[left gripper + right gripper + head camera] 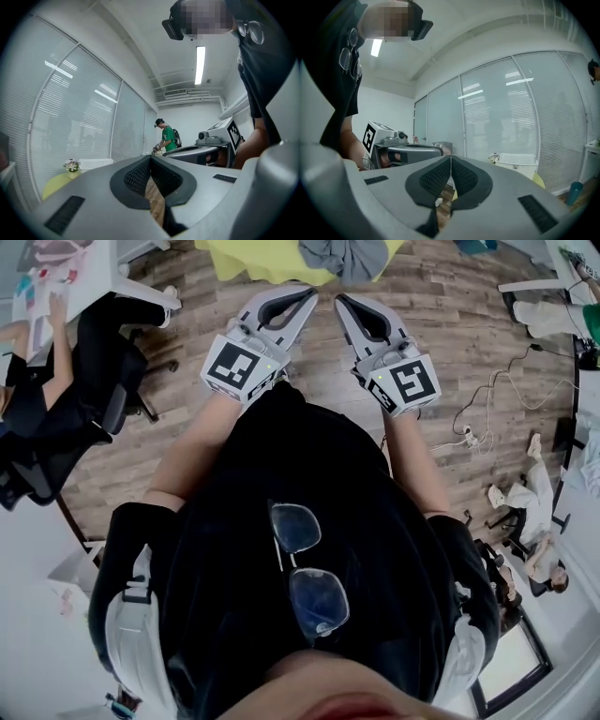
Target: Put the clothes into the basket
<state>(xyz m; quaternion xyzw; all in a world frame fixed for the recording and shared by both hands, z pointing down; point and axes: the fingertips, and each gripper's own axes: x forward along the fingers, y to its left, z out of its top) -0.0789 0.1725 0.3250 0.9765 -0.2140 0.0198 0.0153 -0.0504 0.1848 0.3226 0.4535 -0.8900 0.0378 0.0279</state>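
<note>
Black shirt [281, 549] fills the near part of the head view, with a pair of glasses [307, 568] hung at its collar. Beyond it, both forearms reach forward. The left gripper [306, 292] is clenched, its jaws meeting at the tips with nothing between them. The right gripper [342, 300], just beside it, is likewise clenched and empty. Wooden floor [319, 399] lies between their tips and the yellow table [253, 261] ahead, where a grey garment [352, 257] lies crumpled. A black office chair [103, 390] stands off to the left, and loose cables [487, 399] trail on the right. The white basket [96, 163] sits at the table's far side by the blinds, next to a small flower pot [71, 165]. A person in green [168, 137] stands far off.
</note>
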